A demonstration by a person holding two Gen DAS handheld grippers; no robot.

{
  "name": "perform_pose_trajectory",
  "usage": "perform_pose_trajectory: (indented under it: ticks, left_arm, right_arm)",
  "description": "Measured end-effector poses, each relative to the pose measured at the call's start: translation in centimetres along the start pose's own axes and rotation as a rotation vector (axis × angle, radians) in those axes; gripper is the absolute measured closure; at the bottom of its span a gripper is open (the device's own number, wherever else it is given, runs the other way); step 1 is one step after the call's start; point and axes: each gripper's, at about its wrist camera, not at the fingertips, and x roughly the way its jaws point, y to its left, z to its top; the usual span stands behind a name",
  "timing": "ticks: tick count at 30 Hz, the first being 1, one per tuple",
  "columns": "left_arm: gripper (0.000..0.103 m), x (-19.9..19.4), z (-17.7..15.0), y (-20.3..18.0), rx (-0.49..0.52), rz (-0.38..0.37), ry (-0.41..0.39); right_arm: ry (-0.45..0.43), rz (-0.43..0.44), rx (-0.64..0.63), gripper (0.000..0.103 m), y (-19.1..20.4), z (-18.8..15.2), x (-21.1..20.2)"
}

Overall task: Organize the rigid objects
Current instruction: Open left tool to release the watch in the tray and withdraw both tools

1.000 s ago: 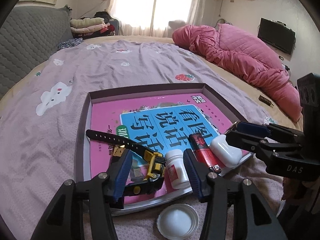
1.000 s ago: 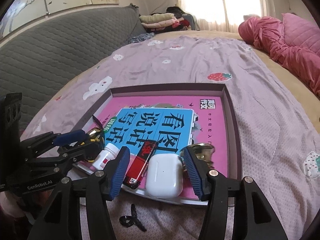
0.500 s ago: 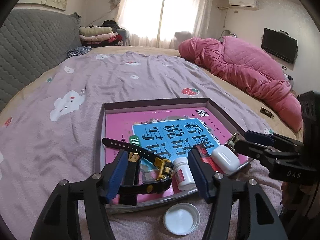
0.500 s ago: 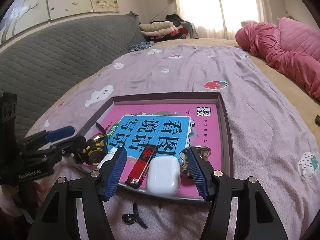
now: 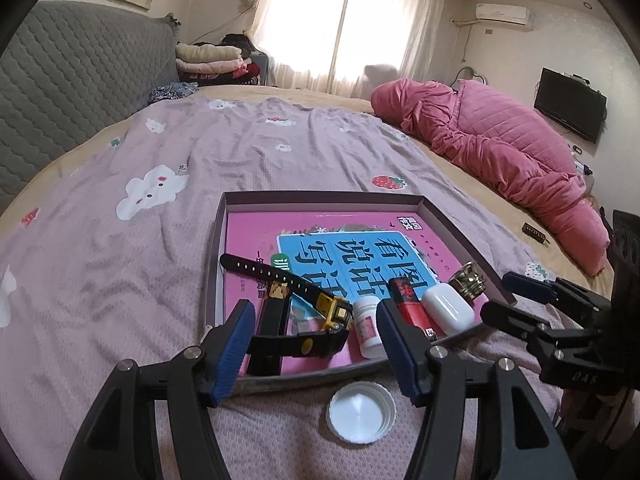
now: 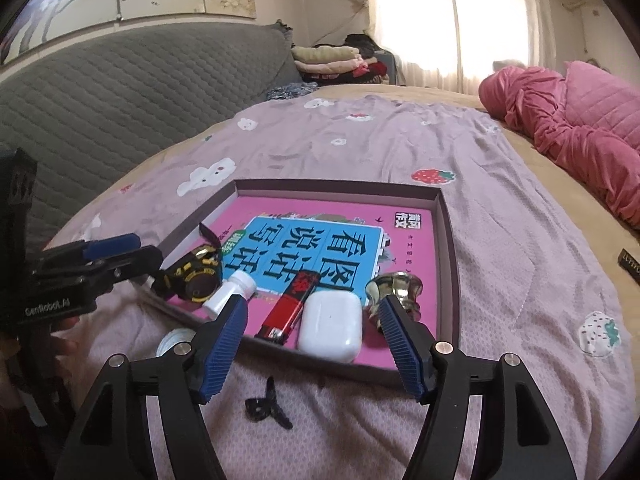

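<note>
Blown-out daylight through the curtained window [image 5: 352, 28], soft shadows, fisheye-bent dark corners

Tray's [image 5: 460, 232] near edge crowded by watch [image 5: 288, 312], bottle [image 5: 368, 330], lighter [image 5: 412, 308], earbud case [image 5: 446, 306], far half seemingly clear.

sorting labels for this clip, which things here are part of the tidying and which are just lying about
Part of the job: tray, watch, pill bottle, lighter, earbud case, brass cup, white cap, hair clip.

Lying about: pink quilt, folded clothes, television.
</note>
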Motion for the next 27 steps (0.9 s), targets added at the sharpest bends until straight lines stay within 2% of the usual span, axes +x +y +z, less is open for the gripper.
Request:
perform_pose_trajectory:
  ticks: [11, 17, 27]
  left_arm:
    - [0.041, -1.0, -1.7, -2.1, 0.056, -0.026, 0.048]
    - [0.041, -0.8, -2.9, -3.1, 0.067, -0.009, 0.098]
    - [0.041, -0.6, -4.2, -3.7, 0.079, -0.012, 0.157]
  right_arm:
    - [0.036, -0.008, -0.064, 0.032, 1.4, -1.6, -0.9]
    - [0.062, -0.013, -0.083, 0.032, 1.5, -2.8, -1.1]
    - [0.079, 0.026, -0.033, 0.032, 1.3, -3.0, -1.5]
